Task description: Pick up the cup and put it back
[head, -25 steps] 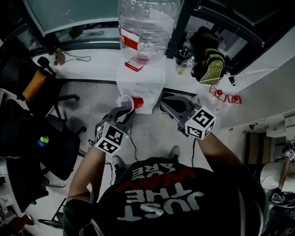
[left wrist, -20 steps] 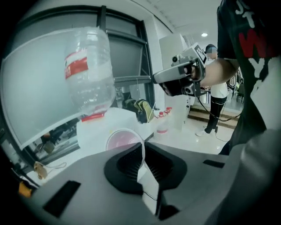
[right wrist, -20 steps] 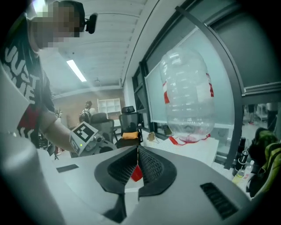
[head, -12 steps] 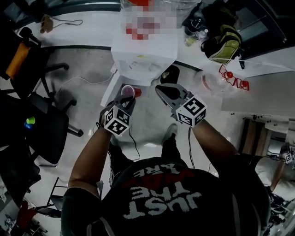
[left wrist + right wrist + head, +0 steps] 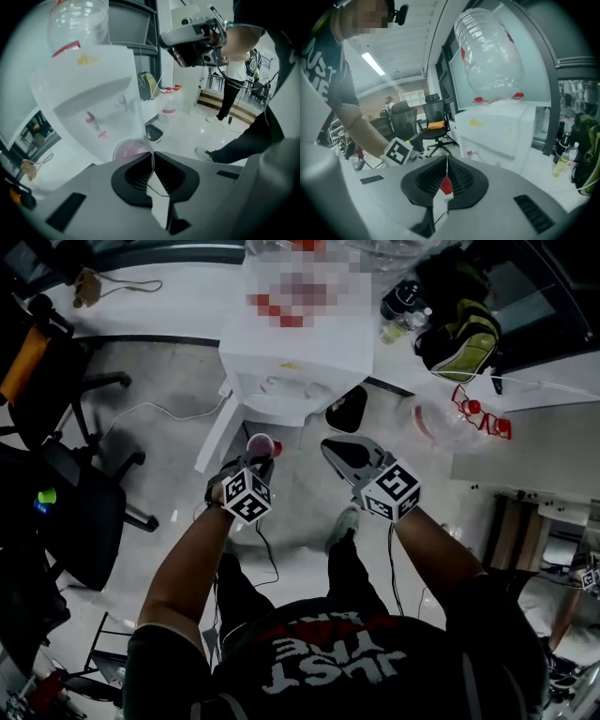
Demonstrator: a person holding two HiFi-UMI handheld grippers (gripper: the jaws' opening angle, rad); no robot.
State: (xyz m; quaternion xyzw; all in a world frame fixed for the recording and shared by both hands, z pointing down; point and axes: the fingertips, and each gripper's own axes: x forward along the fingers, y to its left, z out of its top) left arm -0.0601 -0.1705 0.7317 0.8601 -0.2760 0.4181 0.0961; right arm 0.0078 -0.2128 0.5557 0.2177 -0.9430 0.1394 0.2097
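Though mostly hidden, the cup [image 5: 129, 150] sits pinched in the left claw [image 5: 153, 157], the right claw [image 5: 446, 164] closed.

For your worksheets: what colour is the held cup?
Red; the cup shows best in the head view.

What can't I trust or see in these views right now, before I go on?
- Red plastic cup: left gripper view, base hidden by the left gripper shut on its rim; contents blurred.
- Clear water bottle: head view, cut off by the top edge and a mosaic patch.
- White dispenser taps: left gripper view, blurred and small.
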